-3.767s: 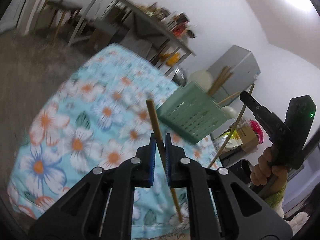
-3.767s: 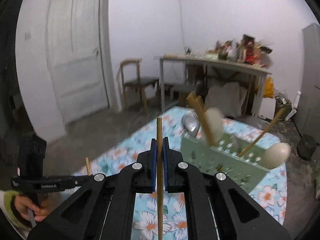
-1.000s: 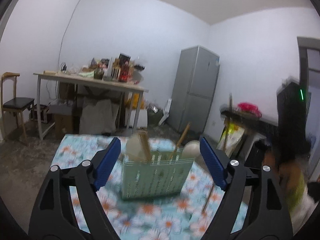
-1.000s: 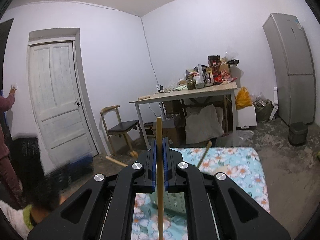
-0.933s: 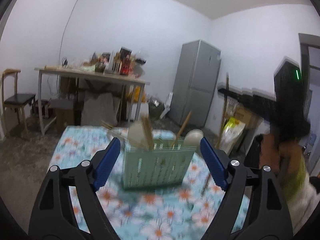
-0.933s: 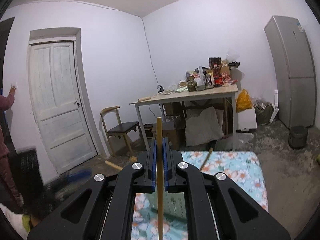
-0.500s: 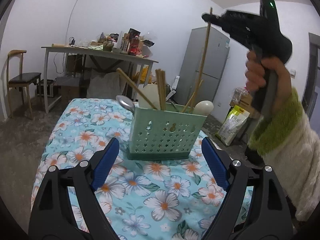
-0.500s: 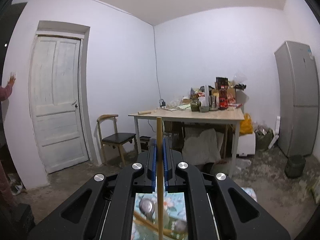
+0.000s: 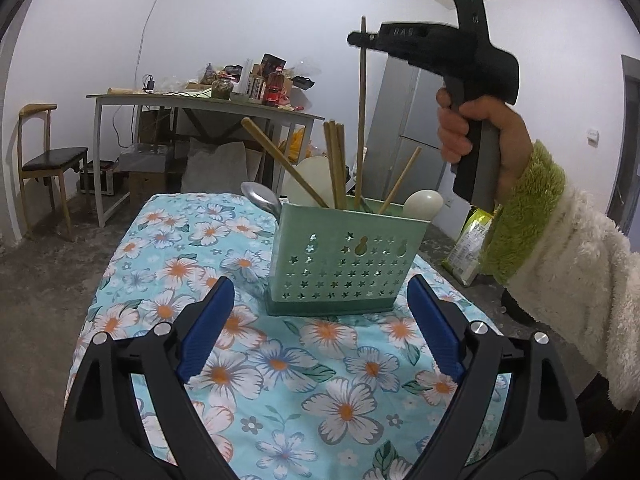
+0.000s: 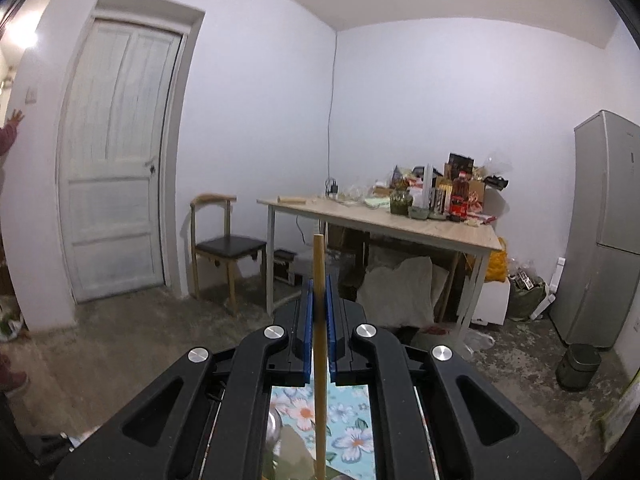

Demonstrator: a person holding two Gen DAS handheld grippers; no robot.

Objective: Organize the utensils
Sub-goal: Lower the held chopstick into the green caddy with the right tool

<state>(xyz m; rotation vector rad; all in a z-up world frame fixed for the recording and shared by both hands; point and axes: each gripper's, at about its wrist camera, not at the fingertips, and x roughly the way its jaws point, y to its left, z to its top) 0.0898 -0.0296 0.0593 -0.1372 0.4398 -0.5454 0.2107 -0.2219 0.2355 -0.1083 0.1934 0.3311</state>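
My right gripper is clamped on a chopstick held upright over the green holder, its lower end dipping inside the rim among the other chopsticks and spoons. My left gripper has just been opening and stands wide with nothing between its pads, low over the floral cloth just in front of the holder.
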